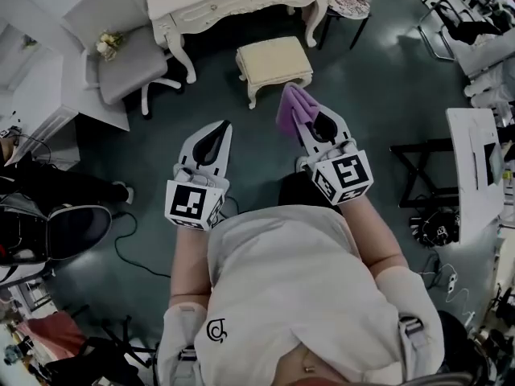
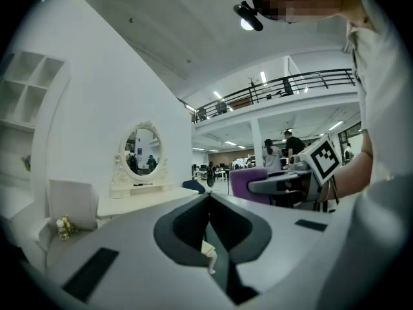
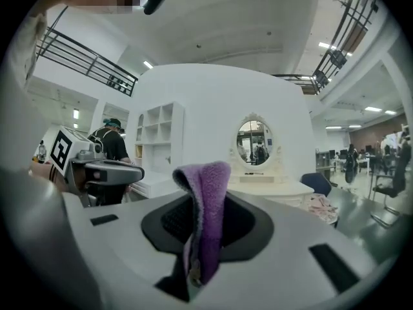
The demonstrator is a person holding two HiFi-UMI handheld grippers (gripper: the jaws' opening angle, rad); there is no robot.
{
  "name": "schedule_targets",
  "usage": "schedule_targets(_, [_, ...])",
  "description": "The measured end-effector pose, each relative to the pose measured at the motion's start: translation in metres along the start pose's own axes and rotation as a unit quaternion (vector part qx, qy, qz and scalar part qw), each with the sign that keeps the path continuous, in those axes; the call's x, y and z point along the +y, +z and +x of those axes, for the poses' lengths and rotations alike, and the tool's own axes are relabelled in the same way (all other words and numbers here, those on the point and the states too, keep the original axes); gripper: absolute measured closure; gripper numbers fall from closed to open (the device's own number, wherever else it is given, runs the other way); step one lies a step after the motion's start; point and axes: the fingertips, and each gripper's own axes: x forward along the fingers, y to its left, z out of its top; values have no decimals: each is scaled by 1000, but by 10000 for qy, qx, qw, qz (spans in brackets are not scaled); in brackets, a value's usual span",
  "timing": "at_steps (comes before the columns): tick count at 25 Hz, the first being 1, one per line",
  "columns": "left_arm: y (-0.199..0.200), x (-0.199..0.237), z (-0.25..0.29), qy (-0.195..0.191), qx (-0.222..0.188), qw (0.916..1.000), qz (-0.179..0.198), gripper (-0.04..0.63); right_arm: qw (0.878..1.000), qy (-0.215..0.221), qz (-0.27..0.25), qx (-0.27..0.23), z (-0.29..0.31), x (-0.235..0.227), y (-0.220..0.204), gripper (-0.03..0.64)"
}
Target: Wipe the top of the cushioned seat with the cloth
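A: What could go wrong from here?

B: Mostly the cloth (image 3: 205, 205). The right gripper (image 1: 312, 116) has its jaws shut on a narrow fold of it, so little fabric sticks out past the tips. Pressed down flat, the hard tips might rub the cushion instead of the cloth. The fold could also drag out of the pinch.

A: And the seat (image 1: 273, 61)?

B: It looks light, on thin curved legs. A hard push could slide it along the floor (image 1: 386, 87) toward the table (image 1: 241, 2) behind it. The left gripper (image 1: 223, 129) could steady it, but its jaws are together, or nearly so, with nothing in them.

A: Where is the seat now?

B: Ahead of both grippers, well apart from them, just in front of the table. No wiping contact yet, I'd judge.

A: How does the cloth look?

B: Purple, fleecy, doubled over. It stands up from the jaws and flops a bit to one side. Soft and limp, I'd guess.

A: The seat top?

B: Cream, squarish, padded, with nothing on it. I can't make out any dirt from here.
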Motion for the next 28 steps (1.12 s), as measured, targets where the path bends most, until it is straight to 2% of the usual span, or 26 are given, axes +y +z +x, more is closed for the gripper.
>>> schedule_targets(6, [3, -6, 103, 718, 17, 9974, -6, 581, 9971, 742, -63, 123, 50, -102, -8, 532])
schedule_targets(13, [7, -3, 206, 1279, 160, 9916, -102, 581, 9891, 1413, -125, 396, 109, -198, -11, 532])
schedule_targets(19, [-5, 27, 244, 1664, 419, 9845, -351, 581, 9846, 1632, 156, 614, 168, -237, -24, 530])
schedule_targets(23, [-33, 64, 256, 1843, 545, 9793, -634, 581, 9823, 1693, 48, 803, 213, -243, -50, 529])
schedule_targets(26, [-47, 97, 266, 1924, 487, 9764, -852, 581, 9792, 1761, -7, 1008, 247, -241, -71, 529])
schedule_targets(28, [-55, 122, 281, 1854, 490, 9774, -893, 581, 9778, 1761, 46, 1138, 275, -244, -82, 529])
